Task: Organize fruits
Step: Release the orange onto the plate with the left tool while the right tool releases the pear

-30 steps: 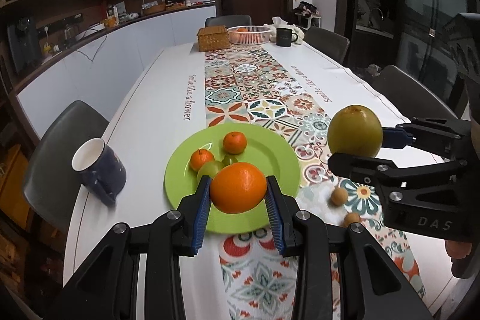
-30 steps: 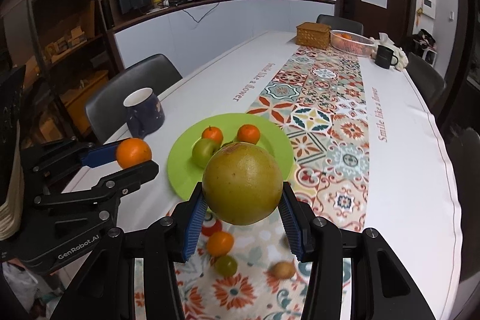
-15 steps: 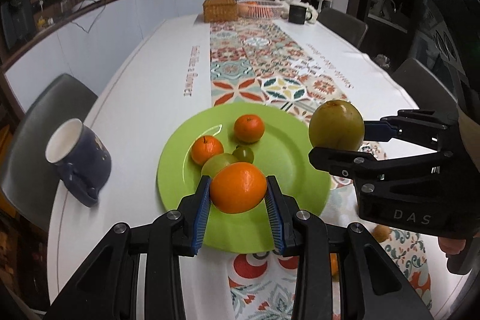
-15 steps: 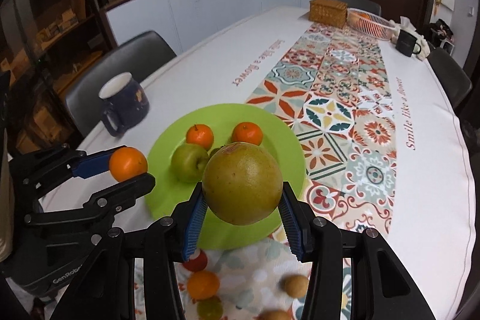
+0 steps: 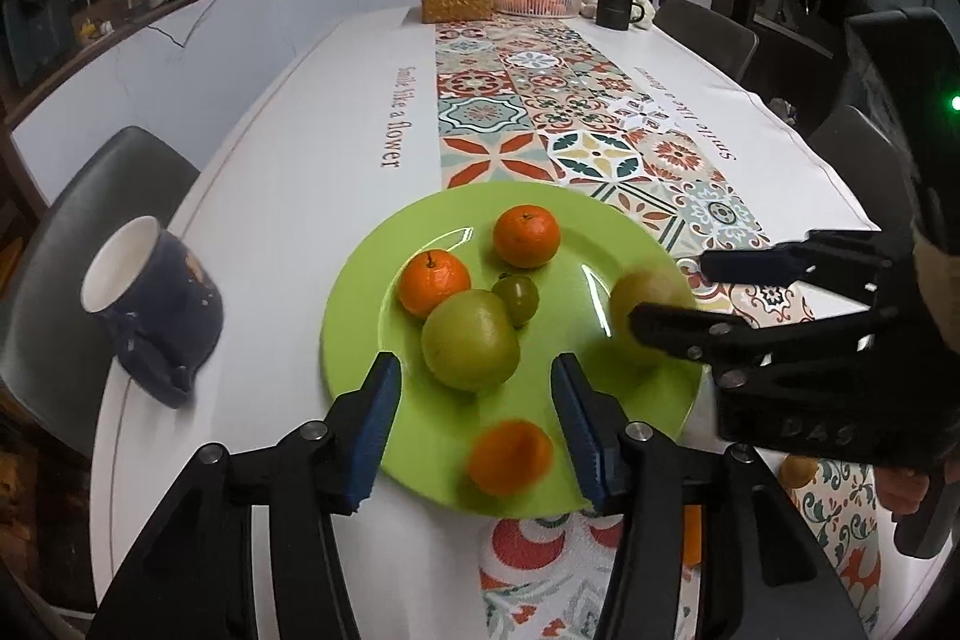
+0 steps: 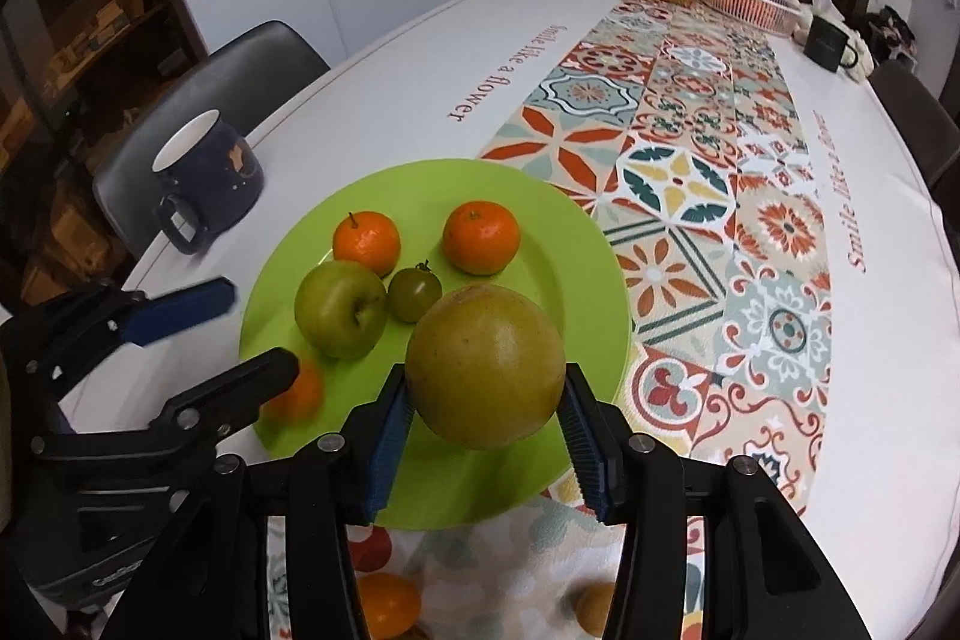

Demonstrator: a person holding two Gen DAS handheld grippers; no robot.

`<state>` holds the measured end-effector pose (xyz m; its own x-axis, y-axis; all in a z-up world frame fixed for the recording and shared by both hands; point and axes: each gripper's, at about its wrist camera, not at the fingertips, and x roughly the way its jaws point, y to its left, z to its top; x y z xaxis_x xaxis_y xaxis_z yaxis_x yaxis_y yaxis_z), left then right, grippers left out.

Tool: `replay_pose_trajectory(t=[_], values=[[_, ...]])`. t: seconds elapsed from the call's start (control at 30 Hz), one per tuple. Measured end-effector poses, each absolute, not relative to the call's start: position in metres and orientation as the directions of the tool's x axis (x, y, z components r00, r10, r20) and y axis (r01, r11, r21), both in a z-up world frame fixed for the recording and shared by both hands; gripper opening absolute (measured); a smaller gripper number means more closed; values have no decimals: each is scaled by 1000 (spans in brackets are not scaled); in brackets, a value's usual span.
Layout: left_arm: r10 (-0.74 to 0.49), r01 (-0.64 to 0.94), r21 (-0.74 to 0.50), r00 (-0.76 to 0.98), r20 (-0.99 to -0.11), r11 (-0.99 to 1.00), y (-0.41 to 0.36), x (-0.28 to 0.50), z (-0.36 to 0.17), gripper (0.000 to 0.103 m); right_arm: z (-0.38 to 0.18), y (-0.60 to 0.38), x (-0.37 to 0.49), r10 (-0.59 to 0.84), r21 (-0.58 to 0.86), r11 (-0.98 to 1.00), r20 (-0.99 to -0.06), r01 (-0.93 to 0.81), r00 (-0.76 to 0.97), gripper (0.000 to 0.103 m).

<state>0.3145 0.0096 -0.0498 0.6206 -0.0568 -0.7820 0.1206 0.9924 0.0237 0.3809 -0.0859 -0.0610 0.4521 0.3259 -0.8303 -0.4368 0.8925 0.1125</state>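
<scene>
Right gripper [image 6: 485, 436]: blue pads clamped at the widest girth of a large round yellow-green pear [image 6: 485, 366], over the round lime-green plate [image 6: 576, 244] at its 5 o'clock. Likely heavy, firm, smooth-skinned; bruisable.

Left gripper [image 5: 474, 427]: jaws wide apart, empty. Blurred small orange mandarin [image 5: 510, 457] on the plate's 6 o'clock rim; light, soft-skinned.

Five fruits [image 5: 470, 339] on plate [image 5: 360, 322], mug [image 5: 150, 298] to its left

Two close claw-mounted fisheyes angled down the table, sharing the green plate [image 5: 360, 340].
</scene>
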Motion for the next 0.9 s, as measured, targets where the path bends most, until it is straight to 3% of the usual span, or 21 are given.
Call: replay_pose_trajectory(t=[0.07,0.63,0.9], values=[[-40,113,39,624,-780,993,12,307,-48,57,-56,-91,376,323,111,901,-816,-419,480,64],[-74,137,50,765,-640,989,-10,233,22,71,15,-137,277,309,47,926,-662,-373,683,64],[-86,152,51,771,-630,987,-30,207,31,75,33,-154,245,302,9,927,-607,-374,735,64]])
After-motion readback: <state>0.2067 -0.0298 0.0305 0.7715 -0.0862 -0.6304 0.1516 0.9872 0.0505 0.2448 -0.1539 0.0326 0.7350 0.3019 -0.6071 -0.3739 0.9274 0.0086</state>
